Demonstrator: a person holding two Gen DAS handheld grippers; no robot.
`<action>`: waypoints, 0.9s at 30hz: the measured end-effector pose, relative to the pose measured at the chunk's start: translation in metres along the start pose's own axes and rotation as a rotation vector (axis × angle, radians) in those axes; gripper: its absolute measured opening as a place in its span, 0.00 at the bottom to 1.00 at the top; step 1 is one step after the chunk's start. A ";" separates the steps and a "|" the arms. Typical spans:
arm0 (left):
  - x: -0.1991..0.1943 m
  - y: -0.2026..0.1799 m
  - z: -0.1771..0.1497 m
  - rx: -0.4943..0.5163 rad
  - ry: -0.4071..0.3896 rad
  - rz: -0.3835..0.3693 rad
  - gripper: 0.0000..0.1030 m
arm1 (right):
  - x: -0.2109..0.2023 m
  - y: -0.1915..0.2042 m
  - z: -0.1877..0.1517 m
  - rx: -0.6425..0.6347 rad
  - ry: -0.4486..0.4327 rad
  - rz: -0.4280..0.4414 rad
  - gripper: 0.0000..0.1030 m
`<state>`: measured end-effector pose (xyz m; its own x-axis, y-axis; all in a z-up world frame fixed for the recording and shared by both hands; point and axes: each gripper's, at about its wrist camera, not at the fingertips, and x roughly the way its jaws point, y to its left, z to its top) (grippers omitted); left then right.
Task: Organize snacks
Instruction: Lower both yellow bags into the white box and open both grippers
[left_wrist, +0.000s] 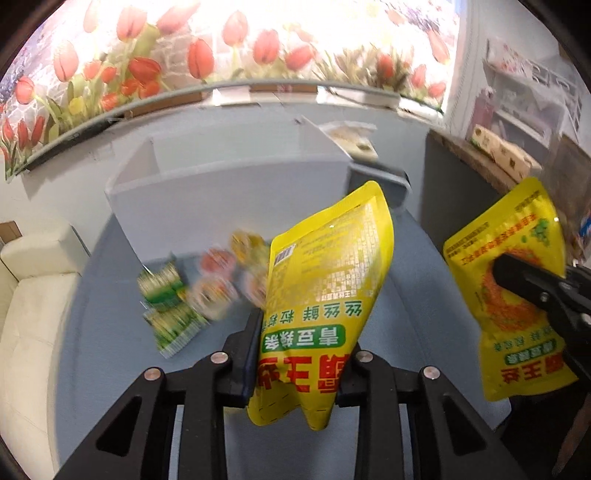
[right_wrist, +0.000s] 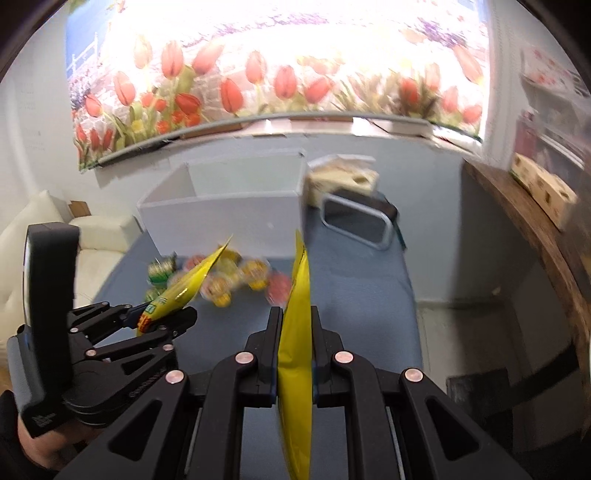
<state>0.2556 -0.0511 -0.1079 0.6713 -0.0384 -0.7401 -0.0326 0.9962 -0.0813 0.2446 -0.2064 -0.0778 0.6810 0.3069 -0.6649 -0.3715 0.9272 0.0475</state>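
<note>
Blue table (right_wrist: 369, 295), tulip mural (right_wrist: 258, 85) behind. White bin (right_wrist: 221, 218) at back, loose snacks (right_wrist: 236, 280) in front. Left gripper (left_wrist: 295, 354) clamped on yellow pouch (left_wrist: 325, 280), long axis tilted up and away toward bin. Right gripper (right_wrist: 294, 343) pinched tight on second yellow pouch (right_wrist: 297, 354), edge-on, long axis pointing away.

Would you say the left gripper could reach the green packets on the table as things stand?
Probably not yet: the left gripper is shut on a yellow pouch, so although the green packets lie uncovered, its jaws are occupied.
</note>
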 end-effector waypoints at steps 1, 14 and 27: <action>-0.001 0.008 0.010 -0.005 -0.007 0.001 0.32 | 0.005 0.004 0.011 -0.003 -0.010 0.015 0.12; 0.028 0.114 0.154 -0.046 -0.086 0.034 0.32 | 0.118 0.040 0.164 0.007 -0.019 0.158 0.12; 0.095 0.150 0.182 -0.004 -0.047 0.059 0.90 | 0.206 0.042 0.216 0.036 0.002 0.086 0.88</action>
<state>0.4488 0.1085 -0.0690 0.7020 0.0239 -0.7118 -0.0759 0.9963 -0.0414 0.5062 -0.0578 -0.0518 0.6462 0.3855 -0.6587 -0.4055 0.9046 0.1315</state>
